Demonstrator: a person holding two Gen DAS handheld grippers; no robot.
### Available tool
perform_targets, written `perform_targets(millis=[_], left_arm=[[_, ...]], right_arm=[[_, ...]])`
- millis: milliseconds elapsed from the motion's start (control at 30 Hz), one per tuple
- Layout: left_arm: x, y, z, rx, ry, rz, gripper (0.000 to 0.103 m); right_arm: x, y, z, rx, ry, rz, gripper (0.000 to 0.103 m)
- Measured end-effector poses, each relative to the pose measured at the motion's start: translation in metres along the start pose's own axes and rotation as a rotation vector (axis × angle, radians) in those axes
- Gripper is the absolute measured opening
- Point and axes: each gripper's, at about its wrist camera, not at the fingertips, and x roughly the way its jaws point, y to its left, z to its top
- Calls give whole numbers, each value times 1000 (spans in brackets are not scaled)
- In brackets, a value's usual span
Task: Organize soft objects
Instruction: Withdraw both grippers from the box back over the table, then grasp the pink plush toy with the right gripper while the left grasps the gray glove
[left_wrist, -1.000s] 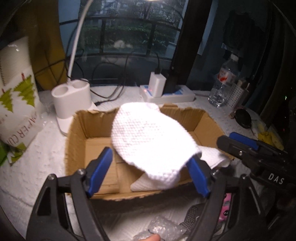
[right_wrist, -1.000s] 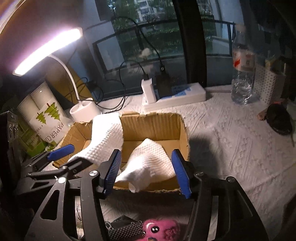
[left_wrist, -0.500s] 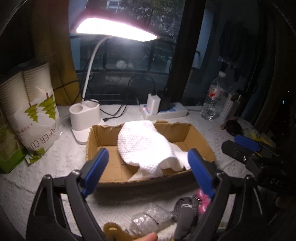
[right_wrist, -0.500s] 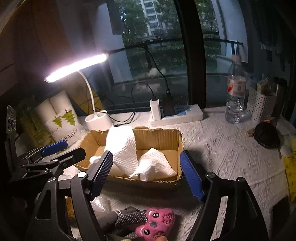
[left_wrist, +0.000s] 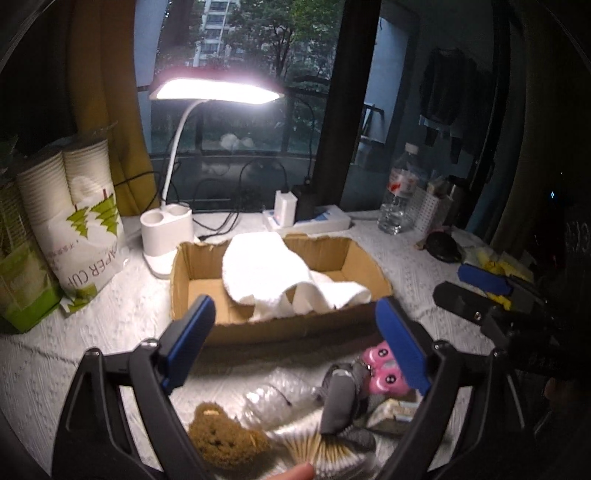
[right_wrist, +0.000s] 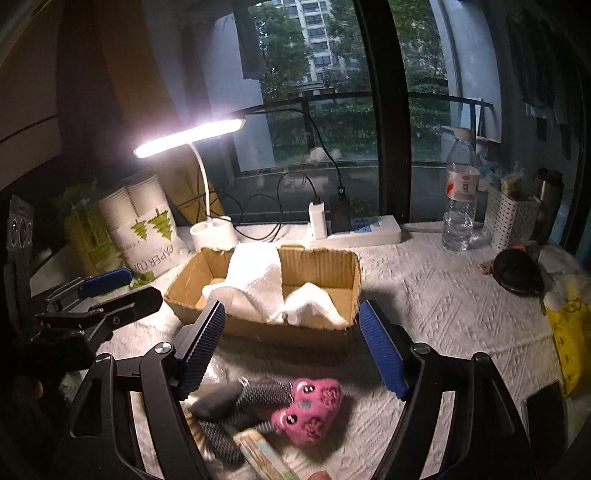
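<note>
White towel (left_wrist: 280, 273) in box (left_wrist: 192, 258), beyond empty left claw (left_wrist: 295, 347)

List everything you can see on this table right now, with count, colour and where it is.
cardboard box: 1, brown, centre
towel: 1, white, draped in box
pink plush toy: 1, pink, in front of box
bear plush: 1, brown, near edge
desk lamp: 1, white, lit, behind box
paper cups pack: 1, white-green, left
power strip: 1, white, behind box
water bottle: 1, clear, right
left gripper: open, empty
right gripper: open, empty
</note>
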Motion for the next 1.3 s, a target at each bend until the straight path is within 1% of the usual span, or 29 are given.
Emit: perform_targets(millis=[167,300,533,700,733,800,933,1000,1033,1067,1100,1233,1300], left_arm=[[0,-4,-15,5,20,5,90],[6,-7,-29,11,52,13,90],[23,-15,-48,33,118,11,90],[34,-24,-56,74,147,8,90],[37,-25,-57,83,154,5,90],[42,-28,-59,99,166,3,90],[59,-35,-65,143,216,13,89],[65,-38,-68,161,233,18,89],[67,-41,-69,172,240,20,89],[69,-42,-70,178,243,20,89],[70,-44,-70,185,246,22,89],[79,-49,-71,202,268,28,89],[83,-54,-72,219,280,35,83]], right_arm=[[-2,-6,-17,0,24,-5,78],[4,-15,-32,19,53,0,78],[25,-29,-56,49,123,6,78],[48,-36,-69,74,199,16,78],[53,-37,-72,84,222,25,77],[62,-37,-75,93,258,46,69],[75,-30,-80,69,306,62,63],[81,-28,-83,62,325,72,58],[83,-28,-85,61,331,83,56],[83,-27,-85,59,332,96,50],[83,-27,-85,54,332,106,46],[77,-31,-83,52,319,137,43],[73,-35,-82,56,307,141,43]])
